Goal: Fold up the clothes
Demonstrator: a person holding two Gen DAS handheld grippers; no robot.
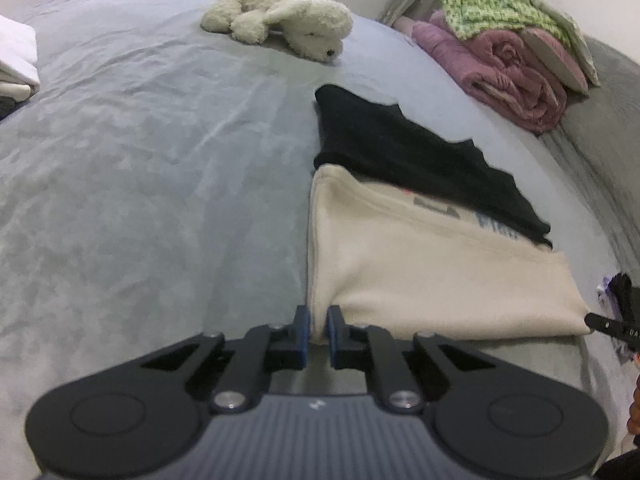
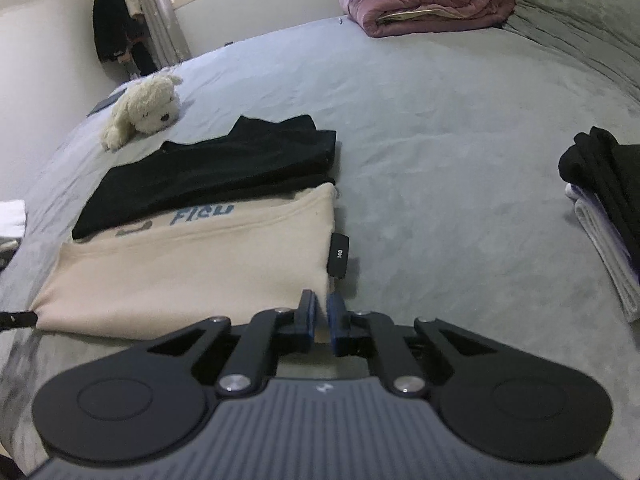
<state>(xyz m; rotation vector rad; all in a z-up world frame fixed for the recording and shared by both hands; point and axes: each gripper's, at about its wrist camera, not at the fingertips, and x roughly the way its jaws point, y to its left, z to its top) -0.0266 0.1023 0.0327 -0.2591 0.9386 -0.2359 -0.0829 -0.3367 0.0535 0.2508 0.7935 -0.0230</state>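
One bed [image 2: 440, 128], grey cover. Two garments spread flat: one cream sweatshirt [image 1: 420, 280], one black garment [image 1: 400, 148]. One white plush dog [image 1: 280, 20]. One pink quilt bundle [image 1: 500, 76], one green patterned cloth [image 1: 492, 4] on top. Two folded stacks: one dark-and-white [image 2: 608, 208], one white [image 1: 16, 56]. Two claws: left claw [image 1: 318, 330], right claw [image 2: 322, 314].

Cream garment [image 2: 192, 264]: blue print partly covered by the black garment [image 2: 224, 172], top of letters reads roughly "FISH", uncertain. Black size tag [image 2: 338, 255] at the cream garment's right edge reads "140". Left wrist view: same blue print too blurred to read.
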